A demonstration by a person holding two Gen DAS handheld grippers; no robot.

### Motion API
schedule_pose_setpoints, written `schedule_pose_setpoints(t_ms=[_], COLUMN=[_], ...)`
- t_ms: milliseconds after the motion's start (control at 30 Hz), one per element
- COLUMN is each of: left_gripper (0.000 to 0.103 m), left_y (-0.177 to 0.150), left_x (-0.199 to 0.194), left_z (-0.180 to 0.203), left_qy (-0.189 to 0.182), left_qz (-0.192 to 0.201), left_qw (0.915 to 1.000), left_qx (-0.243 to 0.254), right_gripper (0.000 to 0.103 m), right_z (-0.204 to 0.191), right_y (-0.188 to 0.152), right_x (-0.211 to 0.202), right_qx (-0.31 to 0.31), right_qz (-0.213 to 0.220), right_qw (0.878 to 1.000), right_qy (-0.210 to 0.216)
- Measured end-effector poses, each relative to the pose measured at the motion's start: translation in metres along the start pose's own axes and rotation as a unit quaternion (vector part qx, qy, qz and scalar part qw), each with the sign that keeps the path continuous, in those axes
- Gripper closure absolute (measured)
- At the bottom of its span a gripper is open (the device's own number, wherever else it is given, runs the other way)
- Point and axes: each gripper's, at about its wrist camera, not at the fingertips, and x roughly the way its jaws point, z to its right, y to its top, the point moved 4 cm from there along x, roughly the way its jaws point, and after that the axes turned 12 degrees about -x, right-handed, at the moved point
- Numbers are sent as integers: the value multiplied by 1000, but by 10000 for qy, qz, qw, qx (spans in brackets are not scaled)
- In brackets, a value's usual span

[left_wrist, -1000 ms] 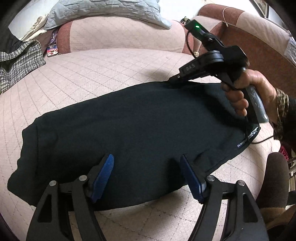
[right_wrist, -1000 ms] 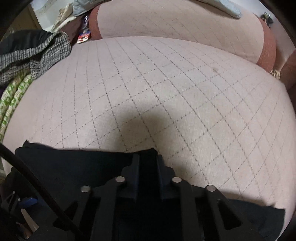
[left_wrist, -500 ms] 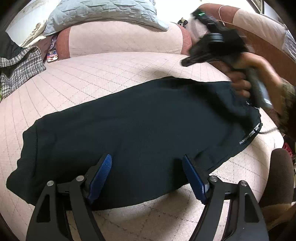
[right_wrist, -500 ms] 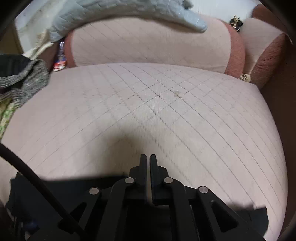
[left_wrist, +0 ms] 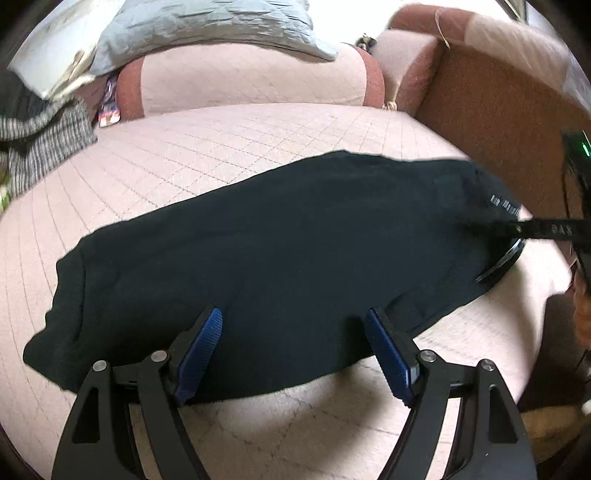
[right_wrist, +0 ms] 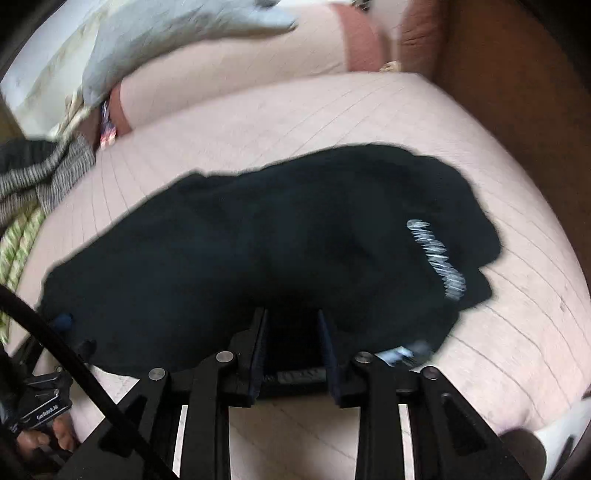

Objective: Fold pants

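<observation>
Black pants (left_wrist: 280, 254) lie folded lengthwise across the pink quilted sofa seat, waistband with white lettering (right_wrist: 436, 258) at the right end. My left gripper (left_wrist: 293, 332) is open, its blue pads just above the pants' near edge. My right gripper (right_wrist: 291, 332) is open with a narrower gap, over the waistband end of the pants (right_wrist: 258, 251); it also shows in the left wrist view (left_wrist: 532, 229) at the right edge. Neither holds cloth.
A grey pillow (left_wrist: 207, 33) rests on the sofa back cushion (left_wrist: 251, 85). A checked garment (left_wrist: 40, 140) lies at the left. The brown armrest (left_wrist: 495, 110) rises at the right. Bare seat (left_wrist: 221, 155) lies beyond the pants.
My right gripper left the far edge of the pants, swung round to the waistband end and opened from shut. My left gripper stayed open over the near edge.
</observation>
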Motion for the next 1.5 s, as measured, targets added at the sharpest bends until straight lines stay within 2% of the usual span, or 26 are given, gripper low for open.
schedule_pose_setpoints(t_ms=[100,133,167,233,300,367,467,667,800,1000,1200,1500], left_gripper=[24,24,24,24,24,24,24,24,24,24,24,24], left_y=[5,6,6,6,7,7,8,9,10,8,8,8], left_x=[-10,-13,-15,-21,-28,-35,-44,-51,-62,-82,-95,-105], left_z=[-7,-9,-11,-16,-20,-24,-33,-43,-38,-39,-41,-36], left_qy=[-38,-1,23,81,195,356,620,825,986,1290,1546,1667], left_qz=[25,36,46,51,85,141,233,177,230,282,309,342], left_qw=[9994,9992,9990,9982,9975,9970,9950,9923,9916,9879,9838,9824], left_qx=[-330,-397,-449,-593,-674,-673,-747,-907,-803,-808,-858,-774], right_gripper=[71,67,61,58,58,59,57,54,48,45,42,41], right_z=[11,10,8,0,-4,-11,-18,-21,-35,-67,-83,-85], right_y=[2,3,5,5,0,-1,-4,1,17,28,29,19], right_x=[-22,-24,-23,-13,5,18,13,-6,-13,-2,10,20], right_qx=[272,298,311,380,342,234,79,3,-453,-1015,-1267,-1191], right_qz=[302,364,379,248,-73,-319,-237,158,420,438,403,337], right_qw=[9979,9969,9956,9929,9944,9970,9988,9987,9974,9914,9860,9854], right_qy=[497,632,794,1098,996,661,427,477,384,707,1006,1167])
